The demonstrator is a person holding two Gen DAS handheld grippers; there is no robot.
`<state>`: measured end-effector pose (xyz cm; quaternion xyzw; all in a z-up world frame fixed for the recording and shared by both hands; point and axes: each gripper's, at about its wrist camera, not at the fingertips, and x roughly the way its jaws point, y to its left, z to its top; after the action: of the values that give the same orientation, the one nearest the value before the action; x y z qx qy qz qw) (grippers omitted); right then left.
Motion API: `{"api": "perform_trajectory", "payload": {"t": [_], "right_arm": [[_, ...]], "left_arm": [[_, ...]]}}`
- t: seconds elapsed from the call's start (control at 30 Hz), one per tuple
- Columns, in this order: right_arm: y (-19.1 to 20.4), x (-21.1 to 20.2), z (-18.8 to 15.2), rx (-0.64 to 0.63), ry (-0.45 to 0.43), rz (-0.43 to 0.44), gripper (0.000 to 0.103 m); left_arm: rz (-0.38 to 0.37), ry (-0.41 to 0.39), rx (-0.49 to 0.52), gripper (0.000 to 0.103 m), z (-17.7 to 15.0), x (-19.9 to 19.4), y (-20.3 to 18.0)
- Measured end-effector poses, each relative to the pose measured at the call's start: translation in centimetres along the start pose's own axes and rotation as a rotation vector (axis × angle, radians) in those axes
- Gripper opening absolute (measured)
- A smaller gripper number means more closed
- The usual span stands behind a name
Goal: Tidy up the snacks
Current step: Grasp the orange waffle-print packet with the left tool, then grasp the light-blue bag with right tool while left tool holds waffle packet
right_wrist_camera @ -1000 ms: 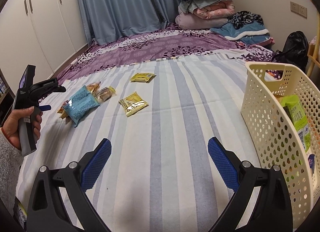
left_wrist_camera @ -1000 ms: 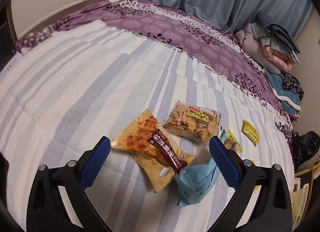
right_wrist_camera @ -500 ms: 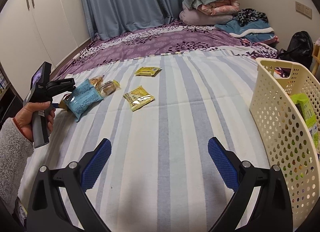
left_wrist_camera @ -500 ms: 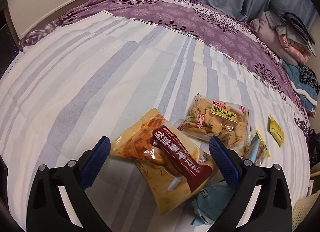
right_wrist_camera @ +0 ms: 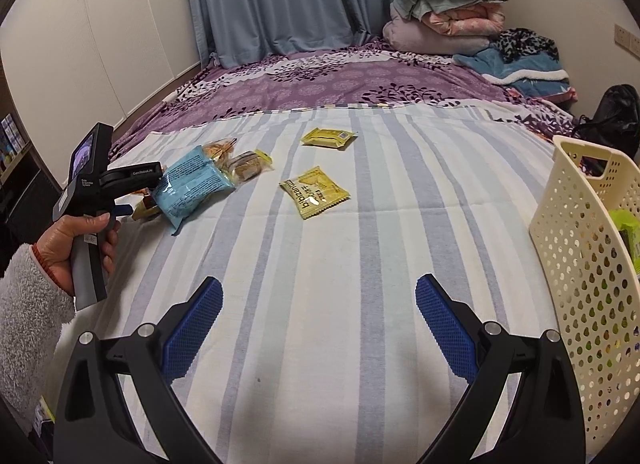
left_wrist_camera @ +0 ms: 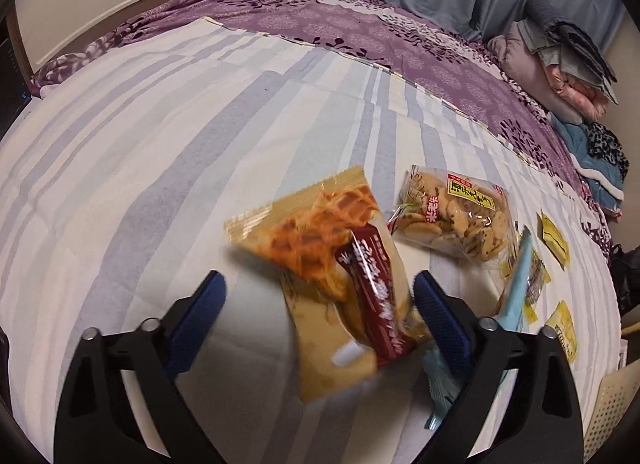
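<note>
Snacks mostly remain on the bed [right_wrist_camera: 360,284]; your left tool [left_wrist_camera: 316,310] is closing around the waffle pack [left_wrist_camera: 340,276], right tool [right_wrist_camera: 318,324] open, empty.

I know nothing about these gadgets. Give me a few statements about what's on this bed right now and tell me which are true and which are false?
1. The waffle packet lies between the fingers of the left gripper. True; its jaws are closing, and the left pad has not reached the packet.
2. The right gripper holds a yellow packet. False; it is open over bare striped sheet.
3. The cream basket is empty. False; a green packet sits inside.
4. A light blue packet lies beside the left gripper. True.
5. The biscuit bag is in the basket. False; it lies on the sheet.
</note>
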<state>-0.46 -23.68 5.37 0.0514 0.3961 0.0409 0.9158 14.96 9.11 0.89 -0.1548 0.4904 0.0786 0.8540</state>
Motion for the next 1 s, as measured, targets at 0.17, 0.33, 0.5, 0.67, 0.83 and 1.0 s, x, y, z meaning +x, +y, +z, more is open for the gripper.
{"api": "perform_trajectory", "payload": {"t": [0.17, 0.33, 0.5, 0.67, 0.83, 1.0], "right_arm": [[1.4, 0.6, 0.2, -0.027, 0.015, 0.013, 0.096], [2.9, 1.8, 0.7, -0.027, 0.047, 0.065, 0.096], [4.9, 3.8, 2.1, -0.022, 0.087, 0.133, 0.096], [8.1, 7.5, 4.0, -0.001, 0.154, 0.241, 0.096], [11.3, 12.3, 5.5, 0.071, 0.247, 0.332, 0.096], [13.0, 15.8, 7.1, 0.161, 0.297, 0.359, 0.096]], "left_arm": [[-0.063, -0.018, -0.024, 0.06, -0.2, -1.0, 1.9], [-0.066, -0.029, -0.01, 0.06, -0.3, -1.6, 3.2], [-0.085, -0.04, 0.001, 0.059, -0.7, -2.5, 4.2], [-0.108, -0.05, 0.002, 0.056, -1.3, -3.5, 5.2], [-0.129, -0.057, 0.006, 0.056, -1.9, -4.3, 6.1], [-0.128, -0.045, 0.002, 0.056, -2.3, -4.1, 7.0]]}}
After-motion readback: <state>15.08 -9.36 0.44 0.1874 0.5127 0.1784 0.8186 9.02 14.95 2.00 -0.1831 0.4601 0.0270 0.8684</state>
